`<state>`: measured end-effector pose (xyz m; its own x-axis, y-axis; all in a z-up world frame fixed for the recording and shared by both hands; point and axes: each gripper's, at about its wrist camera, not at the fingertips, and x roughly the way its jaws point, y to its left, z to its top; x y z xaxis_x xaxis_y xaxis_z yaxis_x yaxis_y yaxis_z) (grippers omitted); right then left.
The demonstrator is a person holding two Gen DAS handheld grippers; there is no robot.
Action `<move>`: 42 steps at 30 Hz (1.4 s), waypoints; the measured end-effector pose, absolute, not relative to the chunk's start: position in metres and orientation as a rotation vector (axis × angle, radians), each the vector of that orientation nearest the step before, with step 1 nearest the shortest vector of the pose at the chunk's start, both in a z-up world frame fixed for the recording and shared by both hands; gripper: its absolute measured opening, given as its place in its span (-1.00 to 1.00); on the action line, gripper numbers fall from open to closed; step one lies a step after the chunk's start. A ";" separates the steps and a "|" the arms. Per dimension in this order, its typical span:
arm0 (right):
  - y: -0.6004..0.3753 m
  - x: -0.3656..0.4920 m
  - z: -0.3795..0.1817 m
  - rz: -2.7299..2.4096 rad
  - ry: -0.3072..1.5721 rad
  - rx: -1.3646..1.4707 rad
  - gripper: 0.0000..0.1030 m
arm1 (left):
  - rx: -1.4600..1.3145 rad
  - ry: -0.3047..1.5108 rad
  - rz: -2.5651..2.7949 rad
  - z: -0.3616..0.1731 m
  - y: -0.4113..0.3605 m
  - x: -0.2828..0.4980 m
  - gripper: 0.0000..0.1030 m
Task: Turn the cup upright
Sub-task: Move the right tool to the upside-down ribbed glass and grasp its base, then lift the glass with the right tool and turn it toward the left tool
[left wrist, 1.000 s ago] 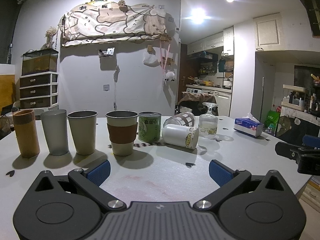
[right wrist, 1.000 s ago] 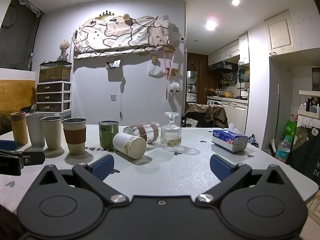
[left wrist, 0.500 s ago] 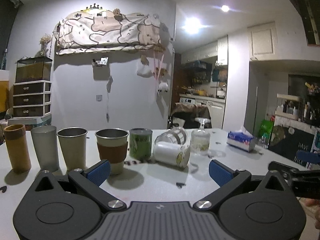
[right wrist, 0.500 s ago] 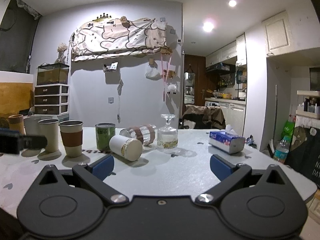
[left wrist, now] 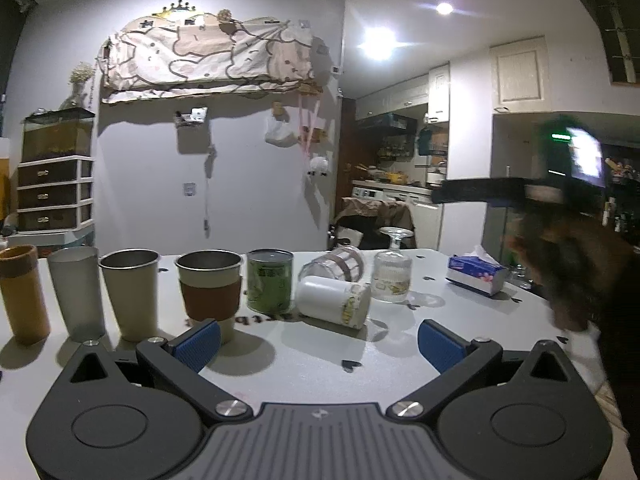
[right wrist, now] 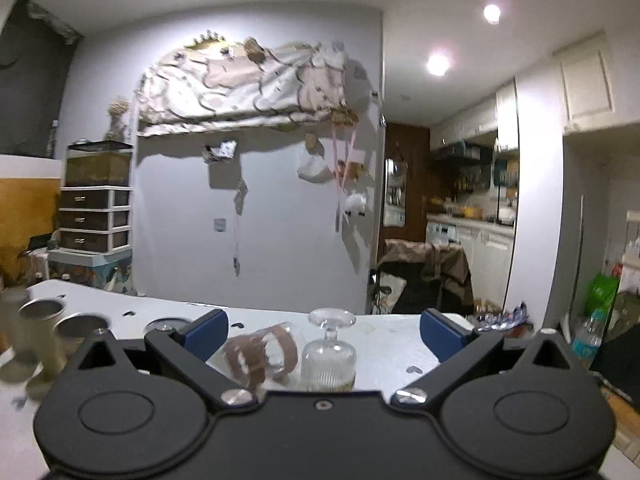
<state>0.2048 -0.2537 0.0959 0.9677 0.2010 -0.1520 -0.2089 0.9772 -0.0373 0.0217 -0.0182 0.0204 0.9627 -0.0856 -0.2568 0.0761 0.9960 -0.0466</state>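
Observation:
A white cup [left wrist: 332, 300] lies on its side on the white table [left wrist: 304, 364], in front of a clear cup with brown bands [left wrist: 334, 265] that also lies on its side. A stemmed glass [left wrist: 392, 268] stands upside down to their right. My left gripper [left wrist: 318, 338] is open and empty, close to the table in front of the white cup. My right gripper [right wrist: 324, 330] is open and empty, raised above the banded cup [right wrist: 260, 356] and the glass [right wrist: 329, 354]. It shows blurred at the right of the left wrist view [left wrist: 516, 194].
Several upright cups stand in a row at the left: an orange one [left wrist: 22, 294], a grey one [left wrist: 78, 290], a beige one [left wrist: 130, 292], a sleeved one [left wrist: 210, 290]. A green can [left wrist: 269, 280] stands beside them. A tissue pack [left wrist: 476, 275] lies at the right.
My right gripper has risen and moved forward over the fallen cups and the glass. My left gripper has moved a little nearer the cups.

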 end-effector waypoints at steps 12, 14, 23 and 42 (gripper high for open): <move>-0.224 0.341 0.032 0.126 0.352 -0.054 0.43 | -0.052 0.281 -0.042 0.010 0.002 0.025 1.00; -0.226 0.354 0.025 0.110 0.365 -0.023 0.39 | -0.053 0.287 -0.029 0.009 0.004 0.026 1.00; -0.222 0.385 0.012 0.095 0.315 0.027 -0.07 | -0.032 0.297 -0.010 0.006 0.009 0.030 1.00; -0.207 0.262 0.058 0.307 0.290 -0.074 -0.68 | -0.068 0.273 0.001 -0.001 0.020 0.009 1.00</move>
<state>0.2620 -0.2067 0.0581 0.9120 0.2873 -0.2927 -0.3084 0.9509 -0.0275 0.0090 0.0205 -0.0008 0.9630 -0.0083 -0.2692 -0.0101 0.9977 -0.0666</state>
